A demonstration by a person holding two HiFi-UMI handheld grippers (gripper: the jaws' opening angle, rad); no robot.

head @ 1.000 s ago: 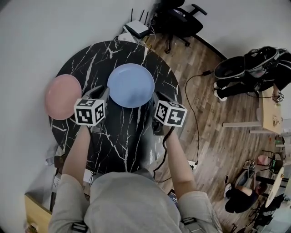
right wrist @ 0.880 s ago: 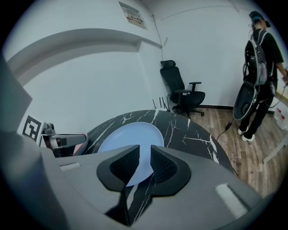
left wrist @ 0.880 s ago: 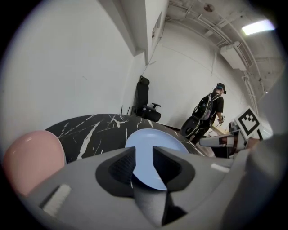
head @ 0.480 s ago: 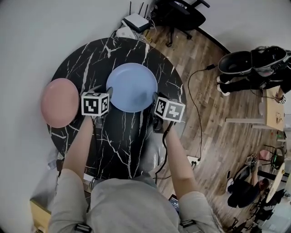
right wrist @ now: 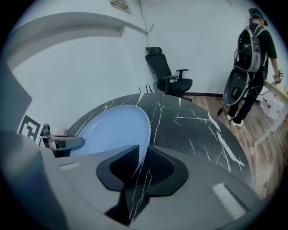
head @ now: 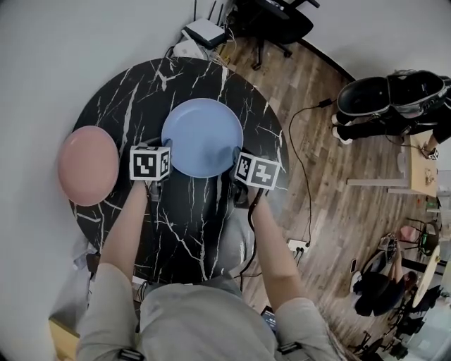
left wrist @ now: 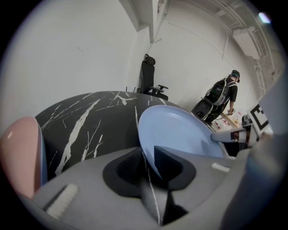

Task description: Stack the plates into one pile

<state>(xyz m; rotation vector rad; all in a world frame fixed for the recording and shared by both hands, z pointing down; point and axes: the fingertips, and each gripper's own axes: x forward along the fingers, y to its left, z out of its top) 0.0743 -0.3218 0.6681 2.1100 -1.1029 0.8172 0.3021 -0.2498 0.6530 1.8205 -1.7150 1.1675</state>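
The blue plate (head: 203,137) lay flat in the upper middle of the round black marble table (head: 190,225). The two tools flanked its lower edge, one at either side. The left gripper (left wrist: 148,164) had just been narrowing its jaws. The plate's rim stood in the gap between them, but they were not yet clamped on it. The right gripper (right wrist: 143,164) had the opposite rim in its gap too, its jaws likewise parted rather than biting.

The pink plate (head: 88,166) sat well apart at the table's left edge, just left of the left gripper's marker cube, with bare marble between the two plates. At the top of the head view, beyond the table, stood a black office chair (head: 275,21) and a white router (head: 204,29). A cable (head: 299,162) trailed over the wooden floor at the right. A person with a backpack (right wrist: 252,54) stood at the far right, clear of the table.
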